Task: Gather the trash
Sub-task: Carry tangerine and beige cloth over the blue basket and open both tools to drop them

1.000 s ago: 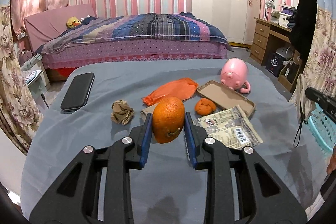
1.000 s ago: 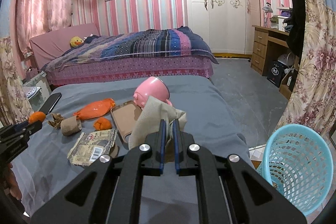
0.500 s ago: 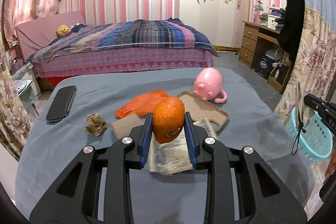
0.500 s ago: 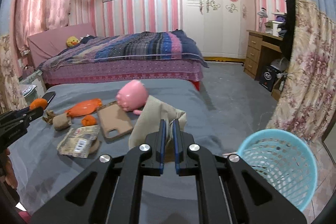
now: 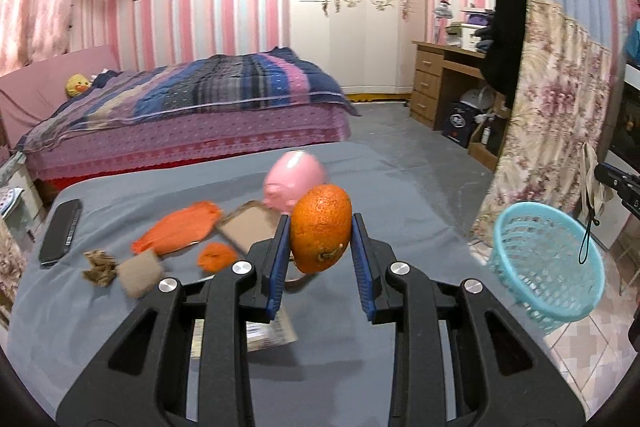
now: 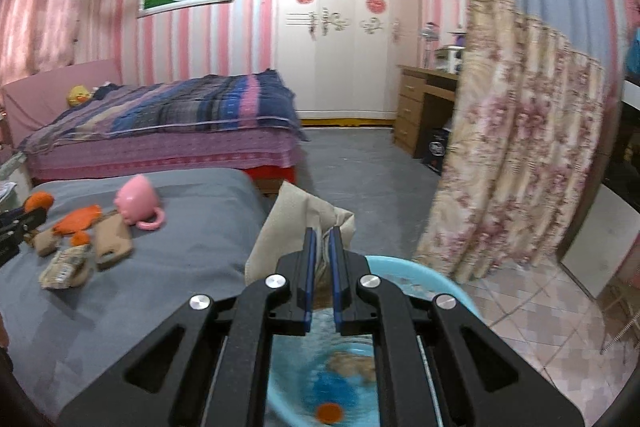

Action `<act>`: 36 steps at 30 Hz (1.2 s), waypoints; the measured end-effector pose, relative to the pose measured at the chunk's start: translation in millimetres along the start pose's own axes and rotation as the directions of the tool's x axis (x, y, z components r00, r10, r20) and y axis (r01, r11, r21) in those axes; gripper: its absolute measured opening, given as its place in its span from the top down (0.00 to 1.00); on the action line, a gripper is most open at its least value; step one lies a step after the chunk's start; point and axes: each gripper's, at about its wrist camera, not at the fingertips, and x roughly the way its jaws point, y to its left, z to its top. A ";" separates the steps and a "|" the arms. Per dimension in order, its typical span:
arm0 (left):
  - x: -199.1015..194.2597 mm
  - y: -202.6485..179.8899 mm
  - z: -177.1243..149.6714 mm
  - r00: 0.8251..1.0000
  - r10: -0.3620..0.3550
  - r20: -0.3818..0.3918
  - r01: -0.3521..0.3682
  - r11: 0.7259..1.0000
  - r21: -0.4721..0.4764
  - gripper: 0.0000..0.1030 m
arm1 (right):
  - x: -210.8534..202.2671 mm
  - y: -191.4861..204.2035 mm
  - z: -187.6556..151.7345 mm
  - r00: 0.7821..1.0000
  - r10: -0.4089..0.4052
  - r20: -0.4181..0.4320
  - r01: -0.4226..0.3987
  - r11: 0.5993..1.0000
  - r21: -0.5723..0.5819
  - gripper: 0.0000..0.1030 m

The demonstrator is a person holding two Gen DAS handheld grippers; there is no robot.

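Observation:
My left gripper (image 5: 318, 227) is shut on an orange (image 5: 320, 229) and holds it above the grey table (image 5: 400, 203). My right gripper (image 6: 322, 239) is shut on a beige paper napkin (image 6: 288, 223) and hangs right over the light-blue trash basket (image 6: 448, 279), which holds some scraps. The basket also shows in the left wrist view (image 5: 548, 263) on the floor at the right, with the right gripper and napkin (image 5: 592, 179) above it. On the table lie an orange plastic bag (image 5: 180, 227), a piece of orange peel (image 5: 216, 255), a brown crumpled scrap (image 5: 98, 265), a beige wad (image 5: 140, 273) and a printed wrapper (image 5: 268, 331).
A pink pig mug (image 5: 296, 183), a tan phone case (image 5: 252, 231) and a black phone (image 5: 60, 231) lie on the table. A bed (image 5: 180, 111) stands behind, a desk (image 5: 448, 83) and a floral curtain (image 5: 548, 115) at the right. The floor by the basket is tiled.
Both grippers have swung right. The right gripper with the napkin moved from beside the basket to directly over it. The left gripper carried the orange rightward over the table.

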 end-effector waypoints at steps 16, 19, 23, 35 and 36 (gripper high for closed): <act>26.3 -77.4 -16.5 0.995 -0.093 -0.046 0.096 0.992 0.087 0.72 | 10.3 -45.0 -31.4 0.995 -0.076 -0.062 0.076 0.997 -0.005 0.93; 33.4 -88.1 -18.9 0.992 -0.109 -0.059 0.115 0.988 0.106 0.72 | 11.3 -50.8 -40.7 0.994 -0.083 -0.074 0.084 0.996 0.008 0.93; 46.0 -113.6 -22.8 0.983 -0.162 -0.084 0.171 0.978 0.122 0.72 | 15.1 -61.3 -53.8 0.991 -0.092 -0.095 0.095 0.995 0.026 0.93; 79.6 -195.2 -34.7 0.941 -0.315 -0.124 0.332 0.930 0.160 0.72 | 28.4 -81.5 -74.9 0.987 -0.117 -0.107 0.124 0.991 0.053 0.93; 83.5 -200.4 -35.1 0.938 -0.321 -0.132 0.340 0.927 0.161 0.72 | 29.1 -82.3 -75.6 0.987 -0.118 -0.108 0.125 0.991 0.056 0.93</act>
